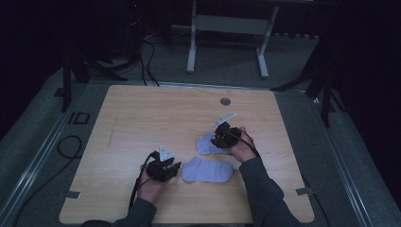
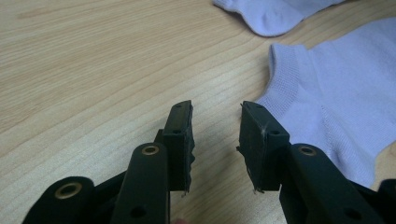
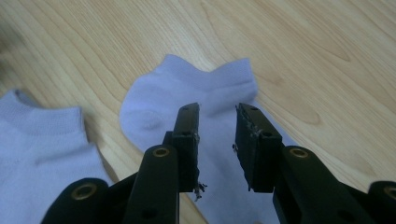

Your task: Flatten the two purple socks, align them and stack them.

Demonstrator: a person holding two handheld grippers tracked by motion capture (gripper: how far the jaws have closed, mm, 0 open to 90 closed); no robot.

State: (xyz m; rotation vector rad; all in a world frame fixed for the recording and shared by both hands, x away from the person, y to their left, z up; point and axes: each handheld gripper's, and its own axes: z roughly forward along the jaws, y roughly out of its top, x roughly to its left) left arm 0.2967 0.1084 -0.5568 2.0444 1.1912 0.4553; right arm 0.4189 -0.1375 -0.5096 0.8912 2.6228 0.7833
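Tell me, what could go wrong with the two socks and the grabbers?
The right gripper hovers open over the far sock; its fingers might pinch just one layer, so it bunches. The left gripper is open beside the near sock, so closing now might miss its cuff. The socks lie close together, and dragging one could shift the other.

A dim room with dark surroundings. The wooden worktop [image 1: 142, 118] stands on grey carpet [image 1: 227, 61]. Beyond it is a white frame [image 1: 229, 28] on two legs. Black cables [image 1: 146, 61] trail over the floor at left, near dark stands [image 1: 68, 75].
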